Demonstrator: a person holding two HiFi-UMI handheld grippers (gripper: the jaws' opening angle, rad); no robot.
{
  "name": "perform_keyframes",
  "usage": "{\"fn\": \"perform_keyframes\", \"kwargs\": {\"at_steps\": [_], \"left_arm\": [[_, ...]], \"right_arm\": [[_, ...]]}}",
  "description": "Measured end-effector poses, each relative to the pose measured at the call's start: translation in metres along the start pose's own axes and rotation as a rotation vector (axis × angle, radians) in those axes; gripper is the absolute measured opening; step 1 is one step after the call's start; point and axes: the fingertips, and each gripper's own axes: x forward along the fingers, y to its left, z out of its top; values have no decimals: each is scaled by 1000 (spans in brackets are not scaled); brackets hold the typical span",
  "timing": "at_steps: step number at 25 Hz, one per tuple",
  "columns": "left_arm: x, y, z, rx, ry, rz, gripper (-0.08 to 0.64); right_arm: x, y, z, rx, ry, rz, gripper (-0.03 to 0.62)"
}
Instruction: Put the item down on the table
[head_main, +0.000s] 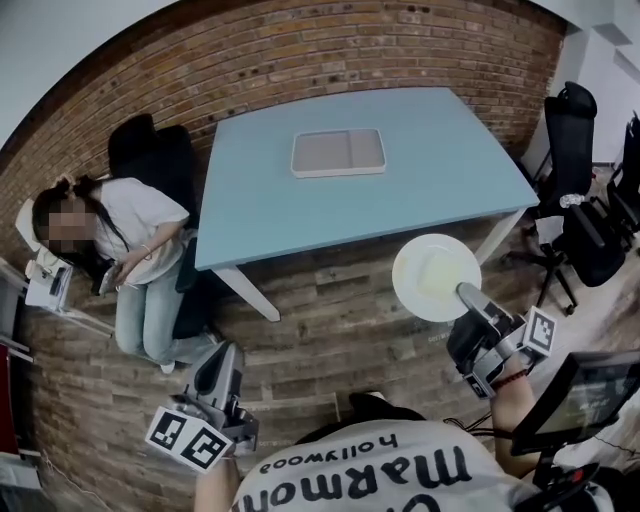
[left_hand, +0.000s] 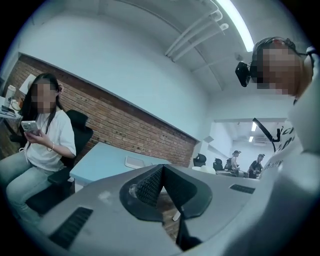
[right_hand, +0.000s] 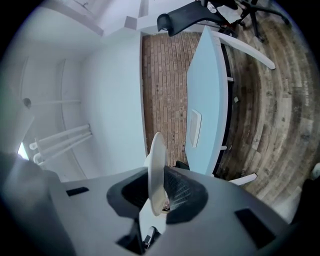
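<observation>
My right gripper (head_main: 468, 296) is shut on the rim of a round white plate (head_main: 435, 277), which hangs flat over the brick-pattern floor just off the near right corner of the light blue table (head_main: 430, 190). In the right gripper view the plate (right_hand: 156, 172) shows edge-on, pinched between the two pads of the right gripper (right_hand: 161, 196). My left gripper (head_main: 218, 372) is held low at the left, over the floor, with its jaws together and nothing in them. The left gripper (left_hand: 161, 186) in its own view also shows its pads closed, pointing toward the table (left_hand: 105, 162).
A grey rectangular tray (head_main: 338, 153) lies on the table's far middle. A seated person (head_main: 130, 250) with a phone is left of the table, by a black chair (head_main: 150, 150). Black office chairs (head_main: 575, 200) stand at the right. A monitor (head_main: 585, 400) is near my right arm.
</observation>
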Motion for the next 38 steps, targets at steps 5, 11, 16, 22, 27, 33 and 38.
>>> {"fn": "perform_keyframes", "kwargs": {"at_steps": [5,11,16,22,27,33,38], "left_arm": [[11,2,1,-2,-15,24,8],[49,4,-4,-1,-19,64,7],[67,1,-12,6,-5,66,7],[85,11,-6,5,7,63,6],[112,23,-4,1,31,37,8],[166,51,6,-20,38,-16,8],[211,77,18,-26,46,-37,8]], "right_arm": [[9,-8,13,3,22,-4,63],[28,-30,53,18,51,-17,63],[33,-40,69,24,55,-20,63],[44,-44,78,34,43,-26,63],[59,-51,87,40,33,-47,63],[90,-58,112,33,-7,-69,63],[124,-60,134,19,-37,-75,63]]}}
